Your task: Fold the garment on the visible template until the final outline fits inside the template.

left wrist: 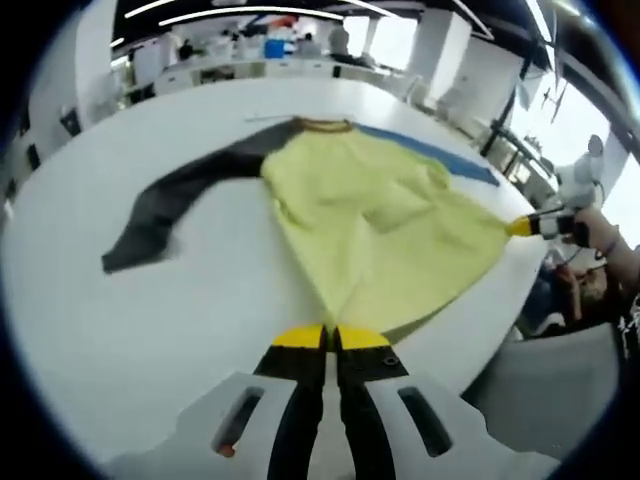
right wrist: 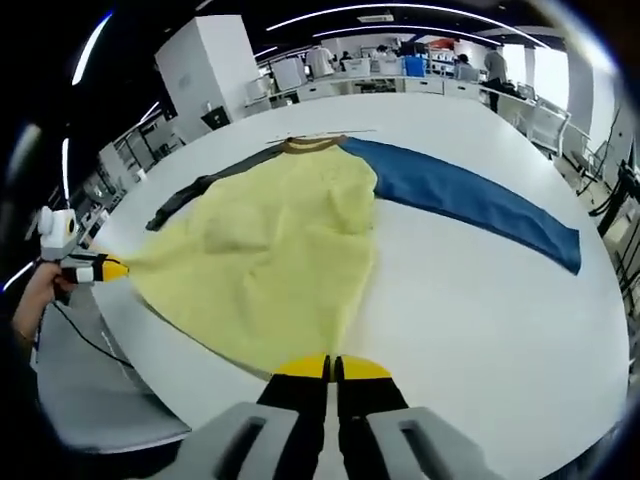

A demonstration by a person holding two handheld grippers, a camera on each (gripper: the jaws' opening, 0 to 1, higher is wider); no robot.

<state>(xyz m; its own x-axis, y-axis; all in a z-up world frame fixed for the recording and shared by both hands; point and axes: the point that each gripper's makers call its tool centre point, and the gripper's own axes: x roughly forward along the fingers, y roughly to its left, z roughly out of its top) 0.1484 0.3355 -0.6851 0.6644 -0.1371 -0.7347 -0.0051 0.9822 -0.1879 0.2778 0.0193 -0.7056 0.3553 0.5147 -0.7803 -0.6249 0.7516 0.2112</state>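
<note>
The left gripper [left wrist: 331, 336] and right gripper [right wrist: 331, 366] are each pinching a bottom corner of the garment [right wrist: 270, 250], jaws clamped on the yellow hem. The garment is lying spread across the white worktop [right wrist: 470, 300], dark sleeve [left wrist: 165, 205] and blue sleeve [right wrist: 465, 195] stretching outward beyond.

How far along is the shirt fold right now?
Early. Done: the shirt lies spread flat on the white table, dark sleeve and blue sleeve both stretched out. In hand: the left gripper and right gripper are each shut on a bottom hem corner, pulling the yellow body taut. Left: every fold; both sleeves are unfolded. I can't make out a template outline.
</note>
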